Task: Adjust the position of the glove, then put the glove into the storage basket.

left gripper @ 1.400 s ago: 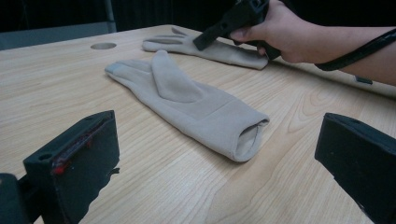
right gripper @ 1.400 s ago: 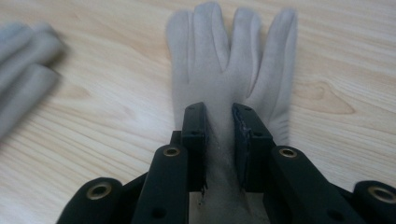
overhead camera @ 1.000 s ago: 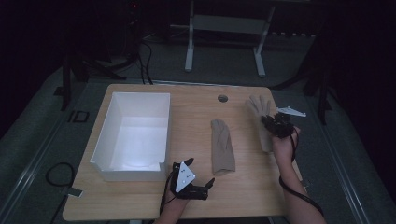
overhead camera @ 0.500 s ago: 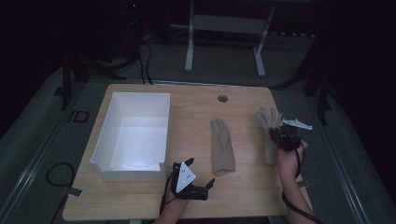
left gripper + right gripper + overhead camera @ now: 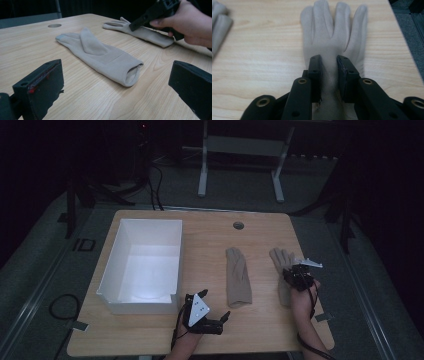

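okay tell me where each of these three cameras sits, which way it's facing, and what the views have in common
High view: above the person's side, looking forward and down on the table; both forearms, left gripper, right gripper.
Left gripper view: low over the wood, facing the middle glove; own jaws wide apart.
Right gripper view: looks down on the right glove, jaws astride it.
Shared: both gloves.

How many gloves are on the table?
2: one glove lies at mid-table right of the white bin; the other glove lies near the right edge, under the right claw.
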### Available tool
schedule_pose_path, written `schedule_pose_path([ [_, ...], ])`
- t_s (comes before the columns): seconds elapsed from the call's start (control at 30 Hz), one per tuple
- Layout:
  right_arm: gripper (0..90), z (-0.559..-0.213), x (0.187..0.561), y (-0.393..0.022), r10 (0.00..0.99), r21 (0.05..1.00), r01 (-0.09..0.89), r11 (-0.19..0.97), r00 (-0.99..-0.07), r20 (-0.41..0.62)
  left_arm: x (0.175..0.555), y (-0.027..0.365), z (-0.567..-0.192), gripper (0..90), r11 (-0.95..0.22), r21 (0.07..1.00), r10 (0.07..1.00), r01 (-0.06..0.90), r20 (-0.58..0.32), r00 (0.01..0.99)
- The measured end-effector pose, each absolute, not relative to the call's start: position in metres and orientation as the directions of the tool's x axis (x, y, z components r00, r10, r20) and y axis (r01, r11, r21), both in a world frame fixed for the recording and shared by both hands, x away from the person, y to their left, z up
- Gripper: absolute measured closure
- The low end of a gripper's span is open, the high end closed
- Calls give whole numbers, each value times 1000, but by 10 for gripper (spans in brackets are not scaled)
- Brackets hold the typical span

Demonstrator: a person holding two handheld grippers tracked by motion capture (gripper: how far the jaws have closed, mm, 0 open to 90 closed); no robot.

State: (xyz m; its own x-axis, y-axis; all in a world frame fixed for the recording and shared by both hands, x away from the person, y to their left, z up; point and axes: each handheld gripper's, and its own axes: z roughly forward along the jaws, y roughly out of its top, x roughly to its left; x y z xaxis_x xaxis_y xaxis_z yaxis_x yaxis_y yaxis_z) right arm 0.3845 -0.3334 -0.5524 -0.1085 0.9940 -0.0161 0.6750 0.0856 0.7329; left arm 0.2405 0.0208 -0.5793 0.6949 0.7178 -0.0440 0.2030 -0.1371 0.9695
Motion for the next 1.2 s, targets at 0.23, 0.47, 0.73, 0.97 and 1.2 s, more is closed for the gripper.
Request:
schedule_pose_path([
  [0.23, 621, -554, 383, -334, 991, 734, 672, 101, -137, -11, 240, 21, -579, 3, -139, 969, 716, 203, -43, 697],
  [0.47, 524, -535, 382, -342, 975, 747, 647, 154, -224, -8, 240, 21, -579, 3, -137, 970, 716, 203, -44, 696],
  [0.73, 534, -512, 382, -361, 914, 770, 572, 283, -403, -37, 240, 20, -579, 3, -139, 969, 717, 203, -43, 696],
  [0.97, 544, -532, 383, -368, 887, 734, 597, 322, -462, -14, 241, 21, -579, 3, -136, 969, 717, 205, -47, 696],
  [1.2, 550, -552, 386, -367, 897, 711, 626, 321, -442, -15, 240, 20, -579, 3, -137, 969, 717, 204, -45, 696],
])
